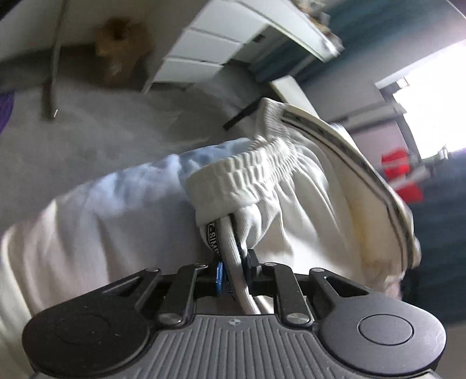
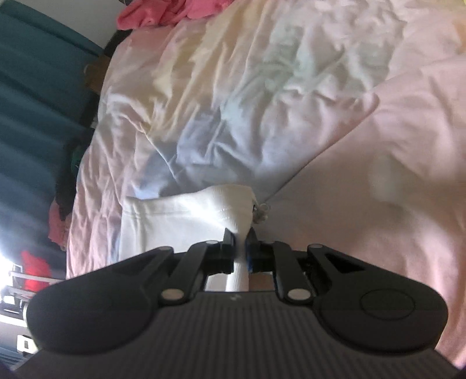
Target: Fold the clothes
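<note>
Lifting white trousers (image 1: 291, 186): left gripper (image 1: 233, 262) clamps the waistband, right gripper (image 2: 240, 239) clamps fabric ahead; keep tension even.

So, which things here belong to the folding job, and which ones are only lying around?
Belong to the job:
- white shorts, clamped at the waistband
- left gripper, shut on them
- right gripper, shut on white fabric, probably the same garment
- pink bedsheet, the surface beneath

Only lying around:
- pink clothes at the bed's far edge
- white drawer unit
- red object
</note>
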